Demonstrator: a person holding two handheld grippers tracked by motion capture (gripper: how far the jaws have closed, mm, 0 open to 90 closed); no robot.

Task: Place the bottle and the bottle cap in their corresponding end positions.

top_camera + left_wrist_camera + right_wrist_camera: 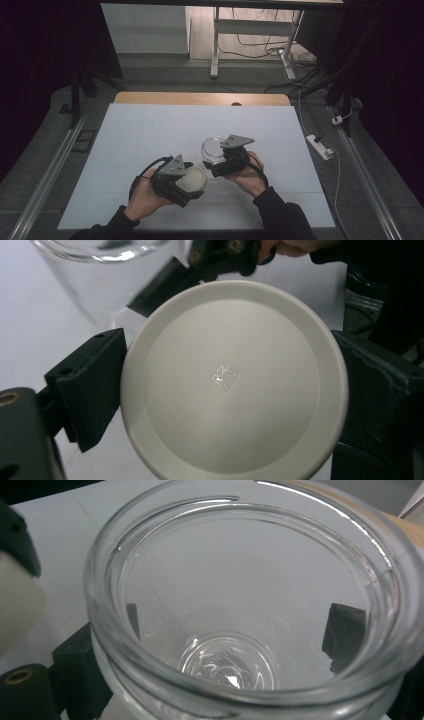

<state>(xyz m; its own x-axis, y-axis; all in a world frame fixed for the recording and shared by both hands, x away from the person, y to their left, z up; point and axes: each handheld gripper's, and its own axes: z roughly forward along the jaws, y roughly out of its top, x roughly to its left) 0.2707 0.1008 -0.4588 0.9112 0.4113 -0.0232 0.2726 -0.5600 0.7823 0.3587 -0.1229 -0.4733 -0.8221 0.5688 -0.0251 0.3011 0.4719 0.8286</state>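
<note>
A round white lid (194,180) is clamped by its rim between the jaws of my left gripper (189,186), near the front middle of the table. In the left gripper view the lid (225,390) faces the camera flat, and the left gripper (235,382) is shut on its two sides. Just right of it, my right gripper (215,163) is shut on a clear empty glass jar (214,148). In the right gripper view the jar (240,605) shows its open mouth, with the right gripper (235,630) visible through the glass. Lid and jar sit close together, a small gap apart.
A pale blue-white mat (150,130) covers the wooden table (200,98). A power strip (320,146) and cables lie on the floor at the right. A white desk frame (215,45) stands behind the table.
</note>
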